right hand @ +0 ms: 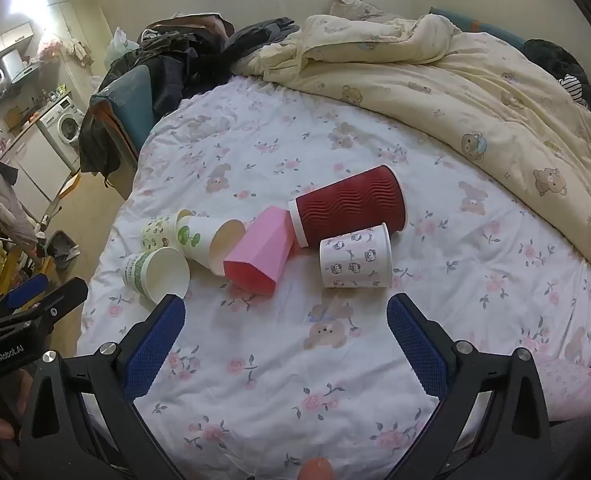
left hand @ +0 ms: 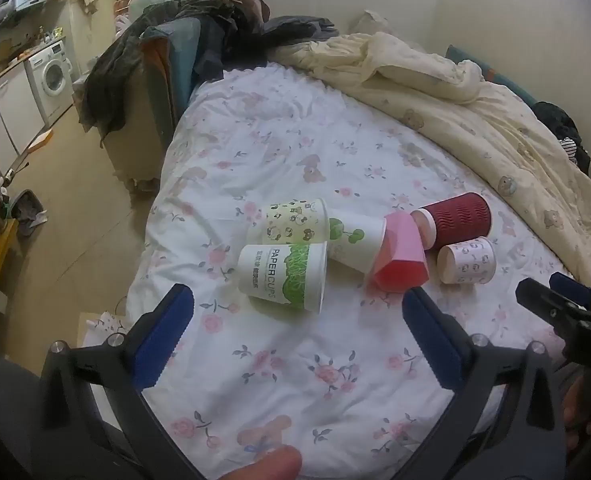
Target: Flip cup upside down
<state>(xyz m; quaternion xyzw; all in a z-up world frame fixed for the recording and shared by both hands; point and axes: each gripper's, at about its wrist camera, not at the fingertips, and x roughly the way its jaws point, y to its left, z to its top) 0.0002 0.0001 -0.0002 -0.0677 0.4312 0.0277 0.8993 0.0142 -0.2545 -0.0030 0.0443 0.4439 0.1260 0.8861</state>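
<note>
Lying on their sides in a loose cluster on the bed (right hand: pixel 335 380), all six cups were unflipped: maroon ribbed cup (right hand: pixel 351 204), pink cup (right hand: pixel 261 254), then four paper cups (left hand: pixel 283 276). Left hand-held gripper (left hand: pixel 297 316) and right hand-held gripper (right hand: pixel 285 326) hovered short of them, wide open, touching nothing

Bed w/ floral sheet (right hand: pixel 335 380), six cups (right hand: pixel 355 258) on their sides, cream duvet (right hand: pixel 495 92) at back
</note>
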